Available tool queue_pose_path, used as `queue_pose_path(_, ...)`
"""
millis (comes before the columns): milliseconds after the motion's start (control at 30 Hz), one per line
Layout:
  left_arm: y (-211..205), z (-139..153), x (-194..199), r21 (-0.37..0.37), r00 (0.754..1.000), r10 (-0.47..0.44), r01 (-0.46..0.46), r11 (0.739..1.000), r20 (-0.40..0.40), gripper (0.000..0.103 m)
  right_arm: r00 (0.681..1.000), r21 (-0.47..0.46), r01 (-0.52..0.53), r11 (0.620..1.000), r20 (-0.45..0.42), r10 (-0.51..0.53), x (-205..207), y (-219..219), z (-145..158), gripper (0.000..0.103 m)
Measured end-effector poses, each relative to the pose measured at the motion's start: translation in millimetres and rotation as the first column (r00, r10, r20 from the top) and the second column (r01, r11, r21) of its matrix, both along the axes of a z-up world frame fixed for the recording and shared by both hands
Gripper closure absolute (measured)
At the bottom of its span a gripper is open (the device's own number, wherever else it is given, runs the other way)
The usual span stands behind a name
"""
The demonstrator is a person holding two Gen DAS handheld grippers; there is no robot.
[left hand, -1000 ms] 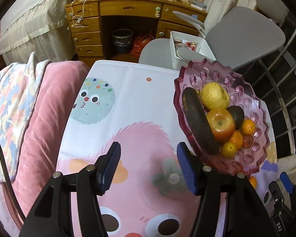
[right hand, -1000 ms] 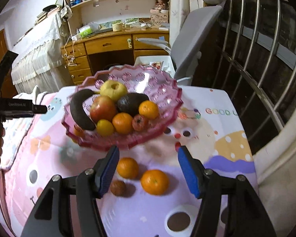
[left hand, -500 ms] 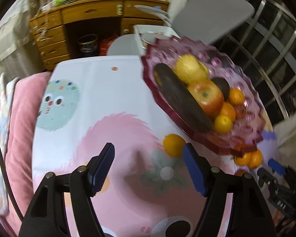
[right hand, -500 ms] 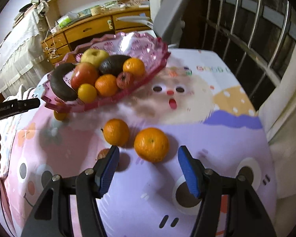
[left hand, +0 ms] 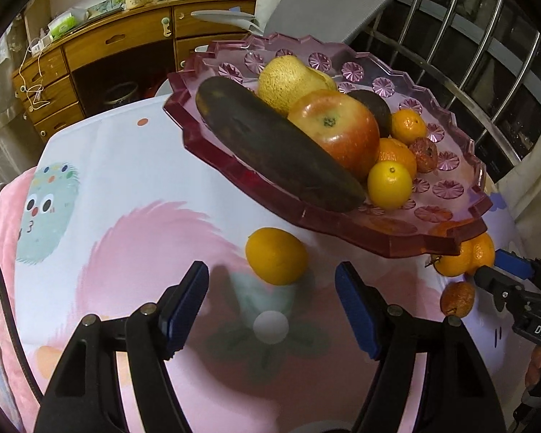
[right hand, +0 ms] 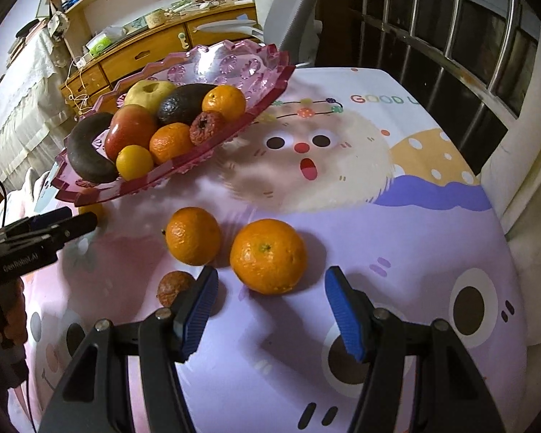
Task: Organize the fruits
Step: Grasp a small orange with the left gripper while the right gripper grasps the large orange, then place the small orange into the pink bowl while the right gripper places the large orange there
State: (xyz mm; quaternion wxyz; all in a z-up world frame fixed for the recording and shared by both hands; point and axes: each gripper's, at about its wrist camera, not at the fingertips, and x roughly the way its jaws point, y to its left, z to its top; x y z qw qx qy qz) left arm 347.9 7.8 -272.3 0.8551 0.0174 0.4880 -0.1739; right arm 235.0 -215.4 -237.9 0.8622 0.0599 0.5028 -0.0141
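A: We are lower over the cartoon-printed bedsheet than a second ago. The small yellow-orange citrus, unseen then, now lies just beyond our left gripper, beside the scalloped pink glass fruit bowl.

B: Its jaws have just been opening; they stand apart with nothing between the blue pads. Our right gripper has dropped too, jaws about as wide as before and empty, and the large round orange sits just ahead of them.

A: Only the right view shows that orange whole, with a smaller mandarin touching it and a shrivelled brown fruit by the left pad.

B: The left view alone shows the yellow citrus clearly.
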Motion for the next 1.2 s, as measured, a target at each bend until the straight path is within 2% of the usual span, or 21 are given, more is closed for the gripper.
queue_pose_path(100, -3.3, -4.8, -0.1, -0.008, 1.000, -0.008, 0.008, 1.000, 0.009, 0.033, 1.000, 0.008, 0.003, 1.000, 0.002, -0.003, 0.6, -1.6, -2.8, 0.044)
queue_pose_path(267, -6.6, -7.2, -3.8, 0.023, 0.999, 0.001, -0.002, 1.000, 0.054, 0.043, 1.000, 0.032, 0.001, 1.000, -0.005, -0.001, 3.3, -3.4, -9.4, 0.051)
queue_pose_path(333, -6.8, -7.3, -3.4, 0.035, 0.998, 0.012, -0.014, 0.999, 0.065, 0.055, 1.000, 0.038, -0.002, 0.999, -0.005, 0.003, 4.6, -3.6, -11.2, 0.054)
queue_pose_path(433, -4.7, -6.2, -3.4, 0.028, 0.997, 0.017, -0.019, 0.999, 0.071, 0.070, 1.000, 0.056, -0.009, 0.998, 0.003, 0.009, 5.9, -3.9, -11.7, 0.057)
queue_pose_path(900, -7.0, -2.9, -23.4, 0.061, 0.996, 0.064, -0.067, 0.996, 0.057, 0.071, 0.999, 0.086, -0.041, 0.995, 0.008, 0.040, 4.3, -15.6, -7.7, 0.062)
queue_pose_path(1067, 2.4, 1.0, -41.3, 0.066, 0.992, 0.122, -0.123, 0.990, 0.017, 0.071, 0.997, 0.082, -0.070, 0.994, 0.029, 0.068, 2.1, -21.9, 7.2, 0.062)
queue_pose_path(1200, 10.7, 17.0, -53.6, 0.034, 0.985, 0.172, -0.172, 0.985, -0.001, 0.071, 0.993, 0.071, -0.108, 0.992, 0.061, 0.104, 3.4, -25.9, 25.2, 0.062)
